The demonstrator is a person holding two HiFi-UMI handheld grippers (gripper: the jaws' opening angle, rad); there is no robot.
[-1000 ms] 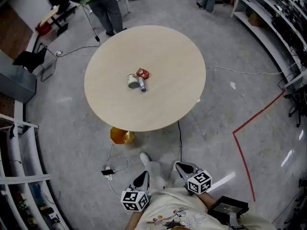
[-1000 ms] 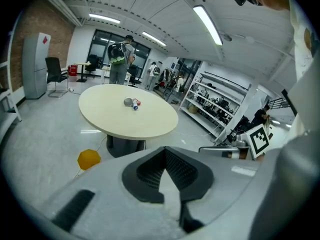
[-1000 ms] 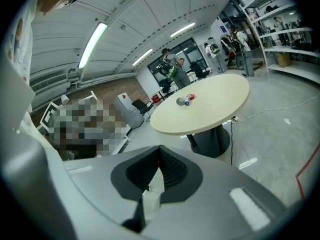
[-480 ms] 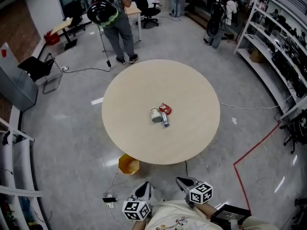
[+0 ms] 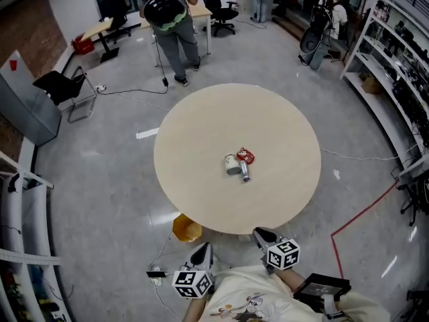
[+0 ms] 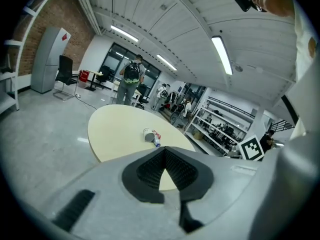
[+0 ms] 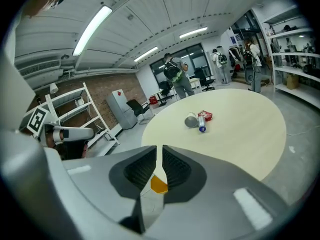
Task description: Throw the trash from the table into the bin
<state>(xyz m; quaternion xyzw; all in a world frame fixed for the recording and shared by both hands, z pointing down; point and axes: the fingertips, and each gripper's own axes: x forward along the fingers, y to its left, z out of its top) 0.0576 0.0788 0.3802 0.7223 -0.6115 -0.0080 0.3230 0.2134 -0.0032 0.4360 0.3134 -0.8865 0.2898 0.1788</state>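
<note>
On the middle of the round beige table [image 5: 201, 193] lies the trash: a tipped white cup [image 5: 232, 164], a red packet [image 5: 246, 155] and a small bottle [image 5: 244, 172]. The right gripper view shows the cup [image 7: 191, 120], bottle [image 7: 201, 122] and packet [image 7: 206, 115] far ahead. An orange bin [image 5: 186, 228] stands on the floor under the table's near edge. Both grippers hang short of that edge. My left gripper [image 5: 204, 249] is shut and holds nothing [image 6: 165, 150]. My right gripper [image 5: 260, 233] shows a narrow slit [image 7: 159, 148]. Its jaws have just been opening, with nothing between them.
A person with a backpack [image 5: 171, 19] stands beyond the table's far side. A black chair [image 5: 64, 86] and grey cabinet [image 5: 23, 109] are at the left, shelving [image 5: 402, 66] at the right. Cables [image 5: 157, 267] and a red tape line [image 5: 362, 213] run across the floor.
The table's near edge has come closer to both grippers, which stay side by side at the bottom of the head view. The trash has not moved on the table.
</note>
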